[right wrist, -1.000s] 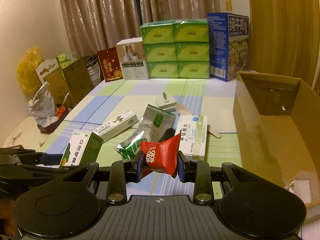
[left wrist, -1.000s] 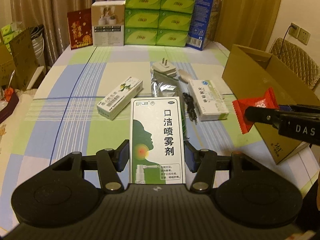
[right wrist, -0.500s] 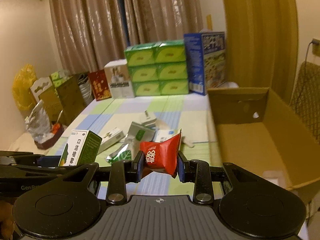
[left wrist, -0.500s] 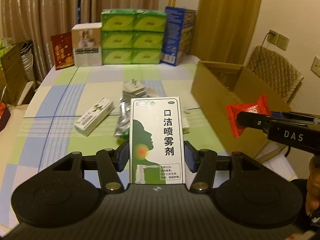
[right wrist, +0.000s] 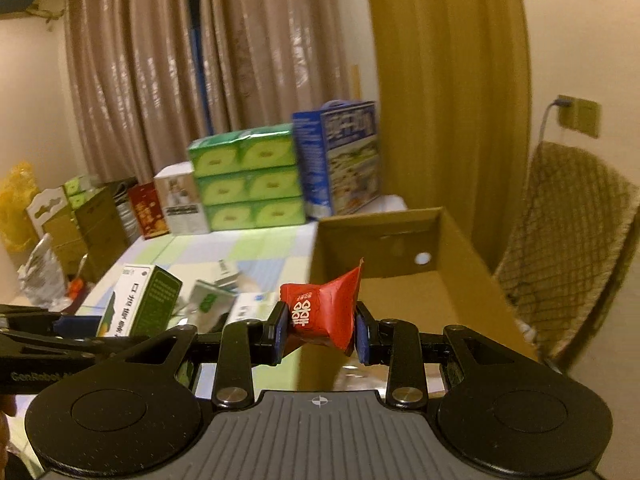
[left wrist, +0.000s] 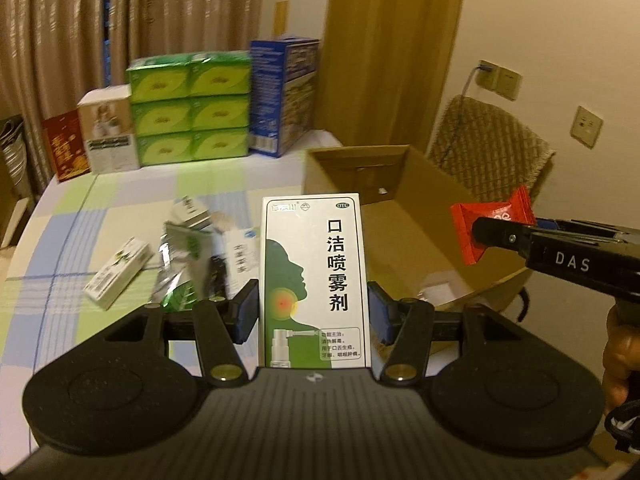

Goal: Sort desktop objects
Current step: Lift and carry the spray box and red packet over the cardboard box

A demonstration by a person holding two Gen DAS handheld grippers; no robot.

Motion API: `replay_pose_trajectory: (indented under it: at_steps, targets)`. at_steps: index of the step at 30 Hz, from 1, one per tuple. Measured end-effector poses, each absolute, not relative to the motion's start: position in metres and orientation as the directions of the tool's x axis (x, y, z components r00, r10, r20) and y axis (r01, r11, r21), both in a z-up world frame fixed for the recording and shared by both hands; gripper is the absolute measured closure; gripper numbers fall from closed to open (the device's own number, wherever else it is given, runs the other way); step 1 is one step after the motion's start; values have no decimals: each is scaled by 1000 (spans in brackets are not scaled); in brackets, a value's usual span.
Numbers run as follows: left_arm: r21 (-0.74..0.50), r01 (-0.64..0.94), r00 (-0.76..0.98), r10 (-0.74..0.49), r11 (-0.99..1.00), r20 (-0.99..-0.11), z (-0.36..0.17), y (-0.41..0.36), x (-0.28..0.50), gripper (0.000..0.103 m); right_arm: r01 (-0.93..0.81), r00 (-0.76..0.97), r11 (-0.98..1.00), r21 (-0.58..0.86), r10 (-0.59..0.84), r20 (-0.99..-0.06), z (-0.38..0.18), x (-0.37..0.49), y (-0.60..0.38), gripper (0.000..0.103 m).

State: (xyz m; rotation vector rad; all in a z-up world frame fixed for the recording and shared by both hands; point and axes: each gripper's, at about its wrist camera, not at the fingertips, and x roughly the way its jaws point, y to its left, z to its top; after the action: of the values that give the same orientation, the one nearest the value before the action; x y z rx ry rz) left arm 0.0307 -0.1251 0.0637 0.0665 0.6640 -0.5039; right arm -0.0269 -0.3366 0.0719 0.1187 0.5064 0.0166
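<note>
A: What takes up the most room?

B: The table (left wrist: 60, 216) with its checked cloth of green, blue and pale squares. Next is the open cardboard box (left wrist: 432, 216) on its right side, brown, with a small round hole in the far wall. In the right wrist view the same cardboard box (right wrist: 448, 280) fills the middle right, with a woven chair back (right wrist: 576, 248) beyond it.

A: And at the far end?

B: A stack of green tissue packs (left wrist: 190, 108), a blue carton (left wrist: 284, 96) just right of it, a white box (left wrist: 108, 132) and a red card (left wrist: 62, 148) to the left.

A: What are the grippers doing?

B: The left gripper (left wrist: 312, 312) is clamped on a white and green spray box (left wrist: 314, 280), held upright, lifted above the near part of the table, just left of the cardboard box. The right gripper (right wrist: 320, 330) pinches a red snack packet (right wrist: 324, 312) between its pads, up in the air at the near left edge of the cardboard box. From the left wrist view the red snack packet (left wrist: 492, 228) hangs over the box's right side.

A: Anything left on the cloth?

B: A blurred cluster in the middle: a long white box (left wrist: 118, 276), a silver and green pouch (left wrist: 180, 268) and other small boxes I cannot tell apart.
</note>
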Motion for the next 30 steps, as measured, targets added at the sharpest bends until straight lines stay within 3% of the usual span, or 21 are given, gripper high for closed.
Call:
replay_pose_trajectory:
  at_steps: [13, 30]
  targets:
    - [-141, 561, 602, -519, 816, -607, 77, -212, 51, 52, 113, 872, 987, 112, -44, -488, 74, -26, -409, 73]
    - [-193, 564, 534, -532, 803, -657, 42, -267, 110, 53, 140, 839, 981, 134, -46, -543, 45, 22, -444, 72]
